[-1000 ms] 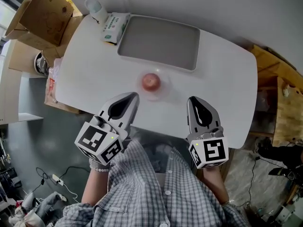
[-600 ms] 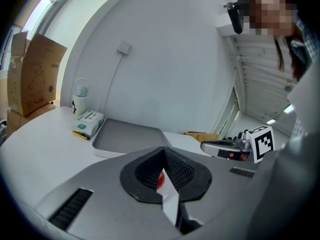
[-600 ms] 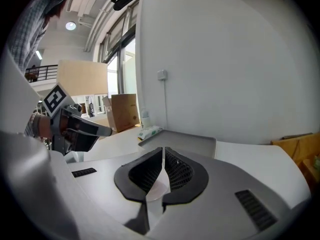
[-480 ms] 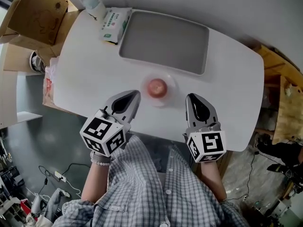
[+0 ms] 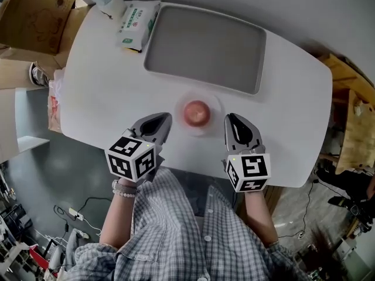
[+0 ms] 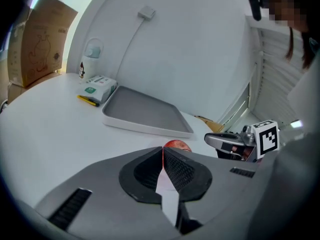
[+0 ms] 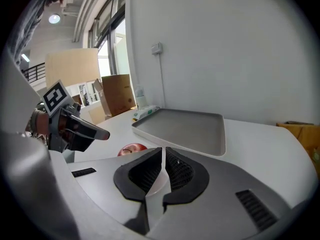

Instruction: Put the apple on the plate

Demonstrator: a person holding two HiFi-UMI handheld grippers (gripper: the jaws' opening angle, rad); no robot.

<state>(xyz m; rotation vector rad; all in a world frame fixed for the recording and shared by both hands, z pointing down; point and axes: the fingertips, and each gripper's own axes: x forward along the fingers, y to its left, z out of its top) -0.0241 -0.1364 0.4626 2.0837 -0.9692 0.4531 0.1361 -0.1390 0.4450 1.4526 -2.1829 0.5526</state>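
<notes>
The round red apple point(image 5: 197, 112) sits on a small, pale, glossy plate point(image 5: 177, 119) near the front edge of the smooth white table point(image 5: 99, 92), just short of the grey rectangular tray point(image 5: 205, 45). The left gripper point(image 5: 157, 123) and right gripper point(image 5: 237, 127) flank it, ribbed black jaws pressed together, empty.

Bright, even indoor light; frames sharp.
I see strong fisheye bending and black corners in both gripper views, only soft shadows on the white desk point(image 5: 105, 81), one ceiling lamp point(image 7: 54, 19) glowing upper left.
</notes>
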